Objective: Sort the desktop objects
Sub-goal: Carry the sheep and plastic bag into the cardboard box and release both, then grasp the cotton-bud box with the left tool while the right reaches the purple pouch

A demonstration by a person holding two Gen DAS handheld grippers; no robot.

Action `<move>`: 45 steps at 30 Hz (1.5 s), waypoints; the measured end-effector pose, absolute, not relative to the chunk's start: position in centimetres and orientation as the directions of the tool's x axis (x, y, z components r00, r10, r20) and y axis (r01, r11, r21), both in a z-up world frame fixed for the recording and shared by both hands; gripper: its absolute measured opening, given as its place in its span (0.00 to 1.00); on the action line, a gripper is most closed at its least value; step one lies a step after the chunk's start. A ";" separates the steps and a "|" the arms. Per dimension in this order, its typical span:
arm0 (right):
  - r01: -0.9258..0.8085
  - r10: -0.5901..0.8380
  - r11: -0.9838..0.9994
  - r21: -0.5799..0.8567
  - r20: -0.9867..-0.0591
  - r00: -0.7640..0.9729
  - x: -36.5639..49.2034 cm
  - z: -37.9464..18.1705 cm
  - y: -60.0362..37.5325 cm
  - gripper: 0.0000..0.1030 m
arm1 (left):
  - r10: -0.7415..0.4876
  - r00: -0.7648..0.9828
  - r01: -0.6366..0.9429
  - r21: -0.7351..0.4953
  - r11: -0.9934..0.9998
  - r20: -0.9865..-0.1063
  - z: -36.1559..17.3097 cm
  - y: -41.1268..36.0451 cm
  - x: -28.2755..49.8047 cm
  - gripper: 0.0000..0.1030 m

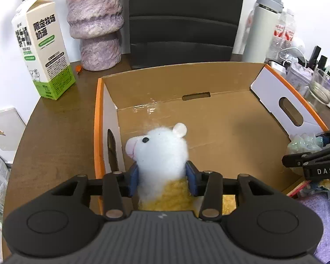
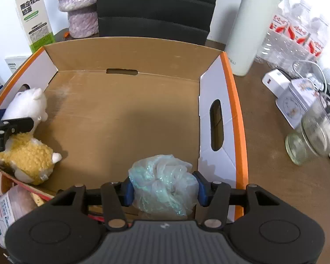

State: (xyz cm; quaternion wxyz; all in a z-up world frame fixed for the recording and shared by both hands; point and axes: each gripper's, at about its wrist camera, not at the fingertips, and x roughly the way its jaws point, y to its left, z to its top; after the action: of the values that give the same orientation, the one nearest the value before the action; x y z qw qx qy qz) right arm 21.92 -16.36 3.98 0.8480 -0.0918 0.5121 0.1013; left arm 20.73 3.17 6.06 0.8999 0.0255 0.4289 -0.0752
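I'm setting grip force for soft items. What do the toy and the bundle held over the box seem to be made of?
Plush toy: fuzzy white and curly yellow pile, likely synthetic fleece over stuffing.
Crumpled bundle: thin translucent plastic film, probably a bag, judging by glossy wrinkles and bluish-green sheen.
Box: matte brown corrugated cardboard, white-faced side flaps, orange rim.

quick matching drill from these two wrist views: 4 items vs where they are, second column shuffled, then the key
Items
1. plush toy
2. plastic bag
3. milk carton
4. white flask

Places
A. on the desk past the box's right wall
B. between the left tool's pads, at the left side of the cardboard box
C. between the right tool's pads, near the box's right wall
D. on the desk beyond the box's left corner, beside the purple vase

Pairs: 1-B, 2-C, 3-D, 4-A
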 end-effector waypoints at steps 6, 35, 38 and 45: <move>-0.262 0.276 0.950 0.171 -0.851 0.446 19.3 5.9 -18.8 0.66 | -0.197 0.678 0.141 -0.137 0.980 -0.708 8.2 5.1 17.0 0.56; -0.169 0.241 0.967 0.189 -0.477 0.845 -7.4 1.9 -24.5 0.95 | -0.197 0.854 0.123 -0.182 0.976 -0.481 3.3 2.8 -8.4 0.99; -0.145 0.184 0.981 0.132 -0.358 0.915 -9.1 2.9 -24.7 1.00 | -0.185 0.857 0.107 -0.185 0.977 -0.481 3.3 3.0 -8.0 0.99; -0.166 0.214 0.971 0.174 -0.317 0.924 -7.6 2.8 -25.8 1.00 | -0.179 0.872 0.122 -0.151 0.981 -0.456 3.8 3.0 -5.0 0.99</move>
State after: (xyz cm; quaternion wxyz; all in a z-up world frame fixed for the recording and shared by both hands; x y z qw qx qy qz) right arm -7.64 -25.83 2.83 0.9781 0.0720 0.1691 0.0972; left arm -4.96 2.97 3.80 0.9656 -0.0590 0.2408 -0.0778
